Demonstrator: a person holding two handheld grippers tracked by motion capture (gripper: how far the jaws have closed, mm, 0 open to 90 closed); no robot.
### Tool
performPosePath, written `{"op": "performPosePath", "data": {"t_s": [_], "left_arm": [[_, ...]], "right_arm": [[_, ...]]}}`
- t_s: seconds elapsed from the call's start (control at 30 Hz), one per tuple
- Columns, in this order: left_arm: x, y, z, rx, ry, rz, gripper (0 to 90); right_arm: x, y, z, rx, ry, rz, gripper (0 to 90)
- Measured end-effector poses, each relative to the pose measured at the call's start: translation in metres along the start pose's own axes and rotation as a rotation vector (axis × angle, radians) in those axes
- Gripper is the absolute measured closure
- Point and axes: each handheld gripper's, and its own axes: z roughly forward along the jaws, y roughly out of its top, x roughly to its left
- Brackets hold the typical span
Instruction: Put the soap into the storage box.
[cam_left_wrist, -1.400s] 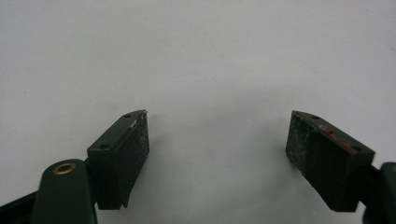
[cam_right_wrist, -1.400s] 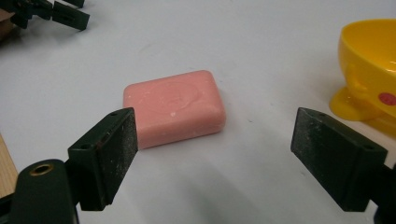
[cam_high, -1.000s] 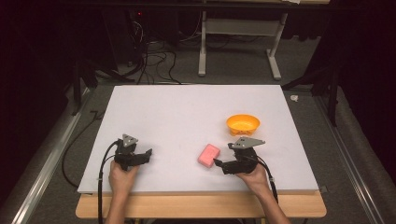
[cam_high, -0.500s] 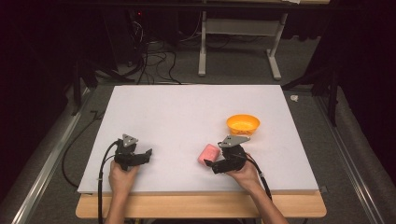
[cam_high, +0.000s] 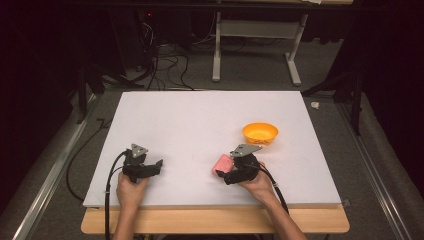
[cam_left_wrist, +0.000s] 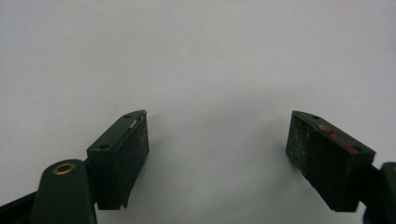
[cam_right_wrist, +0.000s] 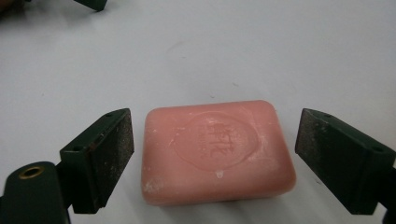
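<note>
A pink bar of soap (cam_high: 222, 162) lies flat on the white table top (cam_high: 200, 115), near the front and right of the middle. My right gripper (cam_high: 223, 169) points left at it, open. Its jaws have just been opening. In the right gripper view the soap (cam_right_wrist: 217, 149) lies between the two pads (cam_right_wrist: 116, 149) with a gap on each side. My left gripper (cam_high: 156, 166) rests at the front left, a hand around it. It is open over bare table, with nothing between its jaws (cam_left_wrist: 217, 144).
An orange bowl (cam_high: 260, 132) stands on the table behind and to the right of the soap. The table's wooden front edge (cam_high: 215, 220) runs just under both hands. Cables and metal stands lie on the floor beyond the table.
My right gripper has moved left from beside the soap, and its jaws now stand on either side of the bar. The left gripper and the bowl have stayed put.
</note>
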Motion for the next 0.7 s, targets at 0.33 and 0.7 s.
{"op": "performPosePath", "data": {"t_s": [0.33, 0.7], "left_arm": [[0.0, 0.0, 0.0, -0.001, 0.002, 0.0, 21.6], [0.0, 0.0, 0.0, -0.002, 0.002, 0.0, 21.7]], "right_arm": [[-0.001, -0.002, 0.011, 0.028, 0.005, -0.01, 11.9], [-0.001, -0.005, 0.022, 0.076, 0.006, -0.026, 11.8]]}}
